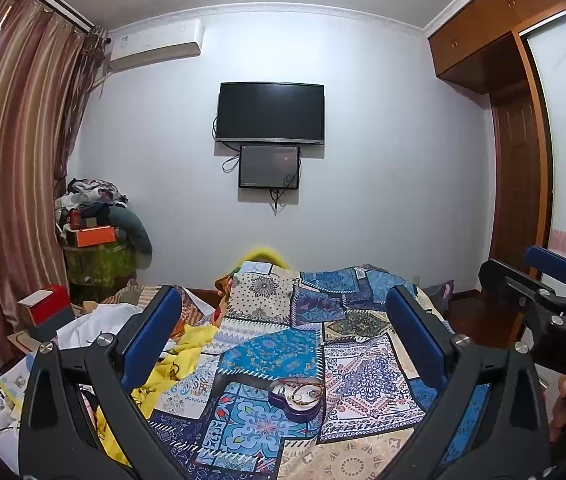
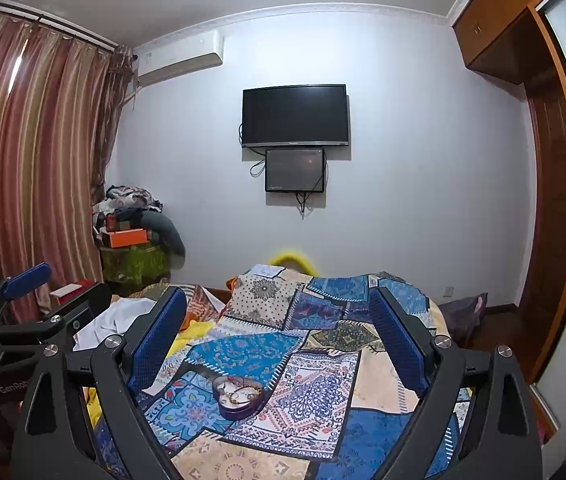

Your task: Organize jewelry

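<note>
A small dark purple heart-shaped jewelry box [image 1: 297,398] lies open on the patchwork bedspread [image 1: 359,372], with gold bracelets or chains inside it. It also shows in the right wrist view [image 2: 238,395]. My left gripper [image 1: 283,332] is open and empty, held above and behind the box. My right gripper [image 2: 279,336] is open and empty too, above the box. The right gripper shows at the right edge of the left wrist view [image 1: 551,284], and the left gripper shows at the left edge of the right wrist view [image 2: 23,292].
The bed has yellow cloth [image 1: 187,356] and white cloth [image 1: 95,324] on its left side. A red and white box [image 1: 45,304] sits by striped curtains [image 1: 7,160]. A pile of clothes and boxes [image 1: 99,224] fills the corner. A TV [image 1: 270,112] hangs on the far wall; wardrobe [image 1: 519,120] stands right.
</note>
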The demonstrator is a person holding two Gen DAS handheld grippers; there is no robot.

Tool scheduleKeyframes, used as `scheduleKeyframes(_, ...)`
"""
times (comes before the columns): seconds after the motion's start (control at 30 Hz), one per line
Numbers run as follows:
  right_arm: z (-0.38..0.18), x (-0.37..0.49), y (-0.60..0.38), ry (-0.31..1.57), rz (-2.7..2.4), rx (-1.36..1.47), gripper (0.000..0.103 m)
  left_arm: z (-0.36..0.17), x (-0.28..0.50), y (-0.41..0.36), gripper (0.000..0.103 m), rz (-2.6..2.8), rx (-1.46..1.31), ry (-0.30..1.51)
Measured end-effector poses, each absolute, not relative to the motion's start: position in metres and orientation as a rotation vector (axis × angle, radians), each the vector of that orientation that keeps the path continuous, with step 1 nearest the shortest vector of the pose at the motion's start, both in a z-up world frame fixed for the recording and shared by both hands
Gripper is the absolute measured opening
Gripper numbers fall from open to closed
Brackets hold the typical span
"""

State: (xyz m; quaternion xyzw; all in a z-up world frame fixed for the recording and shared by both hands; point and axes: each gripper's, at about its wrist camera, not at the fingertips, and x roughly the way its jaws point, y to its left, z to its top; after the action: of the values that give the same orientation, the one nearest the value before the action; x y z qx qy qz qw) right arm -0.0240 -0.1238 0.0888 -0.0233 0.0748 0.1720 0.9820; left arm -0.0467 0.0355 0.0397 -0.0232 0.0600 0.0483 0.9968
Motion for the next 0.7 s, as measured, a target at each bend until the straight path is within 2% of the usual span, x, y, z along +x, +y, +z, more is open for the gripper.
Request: scheduleKeyframes(0.7, 0.0861, -0.0218, -0.1233, 0.162, 0.346, -0.048, 0.091, 0.0364, -0.0405, 0.0406, 0.103, 0.096, -0.062, 0.140)
